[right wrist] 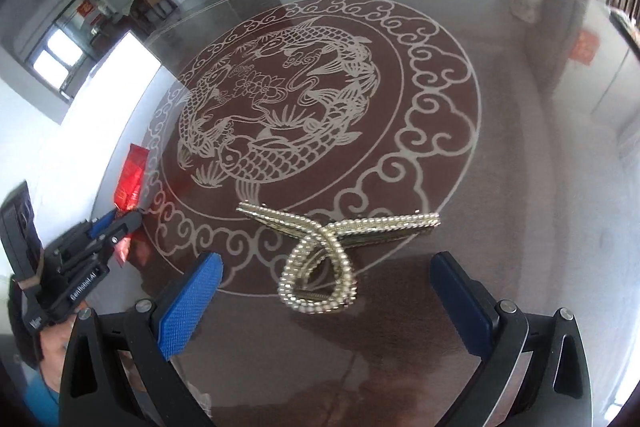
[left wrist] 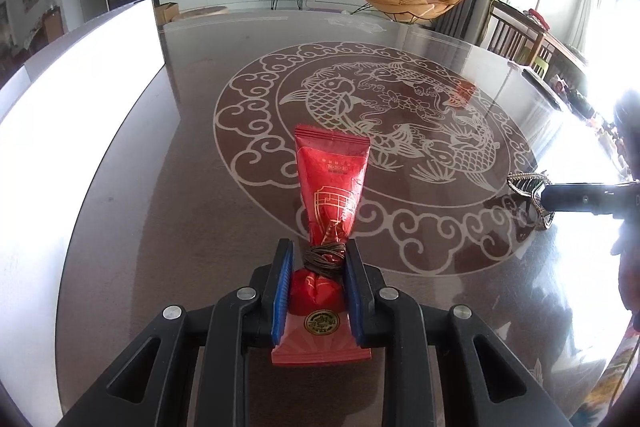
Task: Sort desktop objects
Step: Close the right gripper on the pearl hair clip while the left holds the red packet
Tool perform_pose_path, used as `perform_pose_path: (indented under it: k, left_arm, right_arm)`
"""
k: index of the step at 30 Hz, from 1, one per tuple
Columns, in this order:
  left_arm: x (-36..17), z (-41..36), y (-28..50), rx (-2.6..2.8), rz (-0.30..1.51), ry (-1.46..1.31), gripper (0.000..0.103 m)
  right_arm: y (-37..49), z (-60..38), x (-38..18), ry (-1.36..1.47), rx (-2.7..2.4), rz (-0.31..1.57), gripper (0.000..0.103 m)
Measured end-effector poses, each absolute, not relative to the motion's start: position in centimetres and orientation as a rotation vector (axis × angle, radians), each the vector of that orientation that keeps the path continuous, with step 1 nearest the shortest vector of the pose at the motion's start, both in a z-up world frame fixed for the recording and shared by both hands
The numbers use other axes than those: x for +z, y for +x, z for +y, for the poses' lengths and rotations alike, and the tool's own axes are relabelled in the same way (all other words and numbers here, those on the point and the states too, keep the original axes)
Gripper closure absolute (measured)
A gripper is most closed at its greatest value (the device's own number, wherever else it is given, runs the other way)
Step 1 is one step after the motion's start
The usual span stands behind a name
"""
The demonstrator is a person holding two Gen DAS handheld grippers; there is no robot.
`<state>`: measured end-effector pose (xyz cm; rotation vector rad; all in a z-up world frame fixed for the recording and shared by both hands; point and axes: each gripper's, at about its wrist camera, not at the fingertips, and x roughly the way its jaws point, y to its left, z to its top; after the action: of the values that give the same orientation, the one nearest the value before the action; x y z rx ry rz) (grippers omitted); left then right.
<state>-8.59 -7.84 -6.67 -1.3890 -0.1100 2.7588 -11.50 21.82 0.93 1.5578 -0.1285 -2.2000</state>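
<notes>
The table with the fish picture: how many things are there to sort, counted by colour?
Red: 1, the red packet tied with brown string, held in the left gripper
Silver: 1, the beaded silver loop lying on the table
Total: 2

Left gripper [left wrist: 319,259] fingers clamped; right gripper [right wrist: 326,291] fingers spread wide.
</notes>
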Motion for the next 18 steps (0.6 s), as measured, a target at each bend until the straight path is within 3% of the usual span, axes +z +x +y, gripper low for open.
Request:
perform_pose_path:
  k: [2, 4, 6, 13, 18]
  left_arm:
    - [-6.7, -7.9, -8.2, 2.759, -0.095, -1.390, 0.079]
    - [-6.8, -8.3, -7.5, 2.752, -0.110, -1.396, 0.079]
    - [-6.7, -9.0, -6.8, 2.751, -0.139, -1.394, 0.079]
    - [-6.3, -9.6, -6.4, 2.733, -0.168, -1.380, 0.079]
    - [-5.9, -9.8, -5.5, 2.715, -0.173, -1.357, 0.079]
  right_arm:
    - [-11.7, 20.2, 0.9, 1.561, -2.229, -0.037, 0.000]
    - [-12.0, 18.5, 0.9, 1.558, -2.252, 0.069, 0.007]
    - [-11.9, 17.7, 1.1, 1.537, -2.231, 0.113, 0.024]
    - [-11.4, 16.9, 0.9, 1.514, -2.220, 0.294, 0.027]
    - [-10.3, 17.8, 0.8, 1.539, -2.160, 0.257, 0.025]
